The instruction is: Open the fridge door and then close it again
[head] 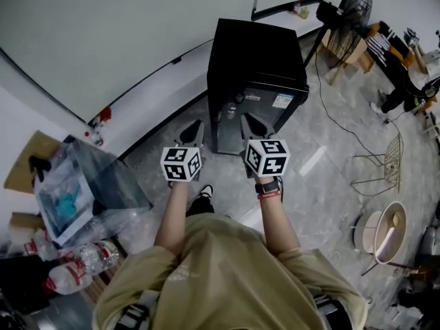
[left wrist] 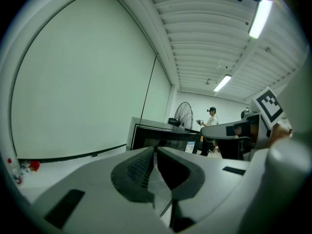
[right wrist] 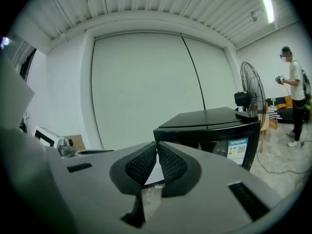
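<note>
A small black fridge stands on the grey floor against the white wall, its glossy door closed and facing me. It also shows ahead in the left gripper view as the black fridge and in the right gripper view as the fridge, with a label on its door. My left gripper and right gripper are held side by side just short of the door, both shut with nothing between the pads. In their own views the left gripper and right gripper have their tips together.
A clear plastic bin and water bottles lie at the left. A standing fan, wire chair and round stool are to the right. A cable runs over the floor. Another person stands far right.
</note>
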The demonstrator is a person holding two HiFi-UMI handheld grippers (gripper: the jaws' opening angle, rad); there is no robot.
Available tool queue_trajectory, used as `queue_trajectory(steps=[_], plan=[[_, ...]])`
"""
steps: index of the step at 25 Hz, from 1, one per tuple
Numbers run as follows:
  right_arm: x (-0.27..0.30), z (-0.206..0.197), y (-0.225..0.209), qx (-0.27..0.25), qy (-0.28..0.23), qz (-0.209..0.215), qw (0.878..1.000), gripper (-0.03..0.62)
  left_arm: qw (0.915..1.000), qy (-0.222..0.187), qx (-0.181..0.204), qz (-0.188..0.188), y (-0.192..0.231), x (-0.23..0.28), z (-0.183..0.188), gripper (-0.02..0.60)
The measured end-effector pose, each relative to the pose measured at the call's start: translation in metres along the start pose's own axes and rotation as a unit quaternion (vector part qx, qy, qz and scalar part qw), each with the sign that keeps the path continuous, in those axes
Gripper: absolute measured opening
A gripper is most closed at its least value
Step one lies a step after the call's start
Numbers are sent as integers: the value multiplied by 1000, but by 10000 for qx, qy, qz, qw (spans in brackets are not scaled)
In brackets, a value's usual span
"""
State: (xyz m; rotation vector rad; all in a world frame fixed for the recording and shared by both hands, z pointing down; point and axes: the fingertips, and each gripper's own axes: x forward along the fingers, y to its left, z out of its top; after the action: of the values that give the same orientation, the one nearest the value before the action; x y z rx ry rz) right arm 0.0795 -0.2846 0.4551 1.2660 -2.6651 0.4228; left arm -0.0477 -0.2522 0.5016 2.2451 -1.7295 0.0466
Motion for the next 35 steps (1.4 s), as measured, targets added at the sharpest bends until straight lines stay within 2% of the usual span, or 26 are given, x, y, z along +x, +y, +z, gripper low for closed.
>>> queue_trajectory(steps=[12, 20, 27, 35], plan=[[88, 43, -6, -952, 205, 287, 9948, 31, 9980, 385, -12, -506, 57, 66, -14, 21], [132, 48, -10, -1524, 557, 374, 9860, 101, 9959, 610, -144, -659, 86, 100, -34, 35], [166, 46, -4, -2267, 920, 769, 9666, 154, 9918, 927, -208, -856, 106, 127, -56, 75], [186, 32, 1, -2908, 1413, 1099, 9399, 206, 9780, 1544, -27, -1402, 106, 153, -86, 171]])
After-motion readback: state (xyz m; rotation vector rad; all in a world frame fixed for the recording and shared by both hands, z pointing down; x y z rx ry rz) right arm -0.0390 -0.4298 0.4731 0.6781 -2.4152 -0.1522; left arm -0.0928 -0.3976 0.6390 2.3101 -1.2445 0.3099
